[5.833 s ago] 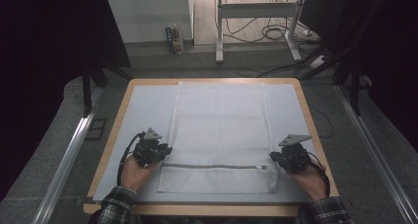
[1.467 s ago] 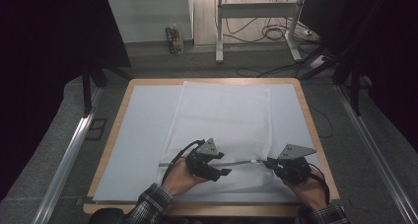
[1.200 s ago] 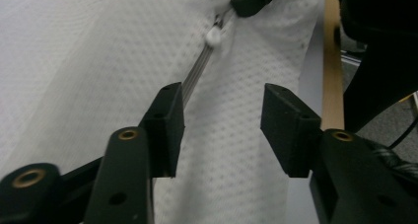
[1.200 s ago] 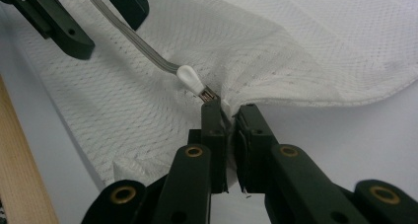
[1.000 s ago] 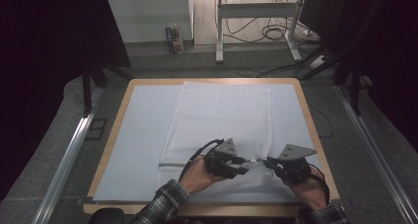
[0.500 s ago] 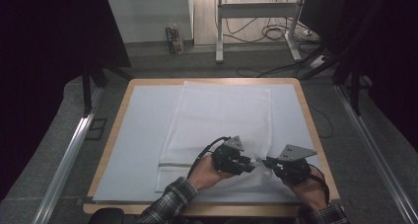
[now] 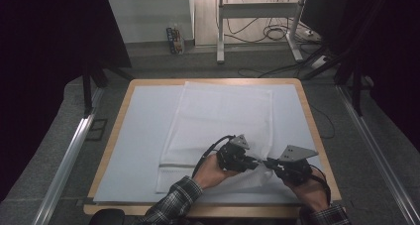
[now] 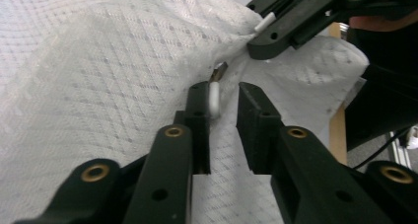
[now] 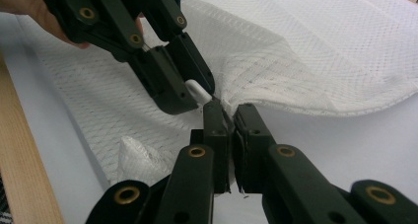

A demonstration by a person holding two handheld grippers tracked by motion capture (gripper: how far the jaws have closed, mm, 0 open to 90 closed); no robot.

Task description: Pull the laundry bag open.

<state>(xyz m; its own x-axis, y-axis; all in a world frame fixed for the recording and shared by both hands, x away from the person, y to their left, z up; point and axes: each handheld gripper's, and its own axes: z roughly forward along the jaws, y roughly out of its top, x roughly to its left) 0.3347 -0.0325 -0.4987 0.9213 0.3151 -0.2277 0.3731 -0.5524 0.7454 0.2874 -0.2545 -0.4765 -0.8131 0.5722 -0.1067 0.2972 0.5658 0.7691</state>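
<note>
Mesh bag [image 7: 218, 121] lies lengthwise up-frame; right tool [image 7: 270, 162] pinches its corner, left tool [image 8: 224, 103] spread around the zipper pull [image 8: 214, 98].

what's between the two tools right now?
Just bunched white mesh bag and its white zipper pull, seen in the left gripper view. The pull sits between the left tool's parted jaws; the right tool pinches the mesh.

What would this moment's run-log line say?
item: white mesh bag | left gripper: open, white zipper pull between jaws | right gripper: shut on bag edge | grippers close together, near right corner
</note>
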